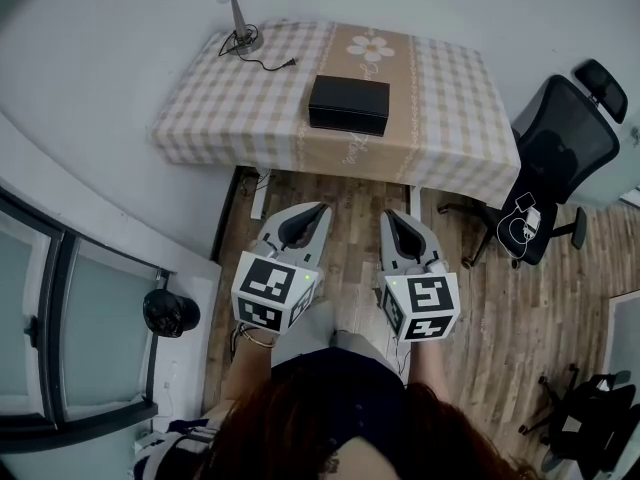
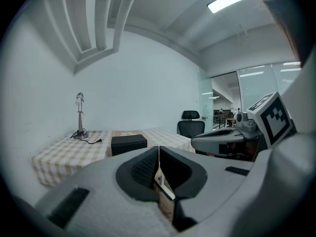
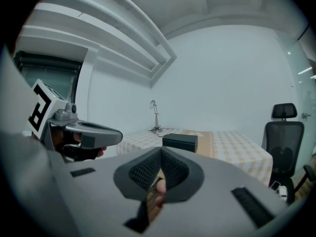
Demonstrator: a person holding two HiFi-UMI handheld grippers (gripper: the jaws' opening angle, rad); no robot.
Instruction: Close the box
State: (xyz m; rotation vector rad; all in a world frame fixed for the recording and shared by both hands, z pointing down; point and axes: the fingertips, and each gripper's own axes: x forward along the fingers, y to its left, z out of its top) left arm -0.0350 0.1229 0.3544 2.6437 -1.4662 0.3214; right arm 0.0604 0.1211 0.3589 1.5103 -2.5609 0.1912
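A black box [image 1: 348,103] sits on the checked tablecloth of the table [image 1: 450,98], its top flat and level. It also shows small and far off in the left gripper view [image 2: 129,144] and the right gripper view [image 3: 180,142]. My left gripper [image 1: 322,208] and right gripper [image 1: 388,214] are held side by side over the wooden floor, well short of the table's near edge and pointing toward it. The left gripper [image 2: 158,149] has its jaws pressed together with nothing between them. The right gripper [image 3: 161,152] is likewise shut and holds nothing.
A desk lamp [image 1: 235,13] with a trailing cable stands at the table's far left corner. A black office chair [image 1: 555,158] stands right of the table. A window frame [image 1: 60,298] and a dark round object [image 1: 170,312] lie at the left.
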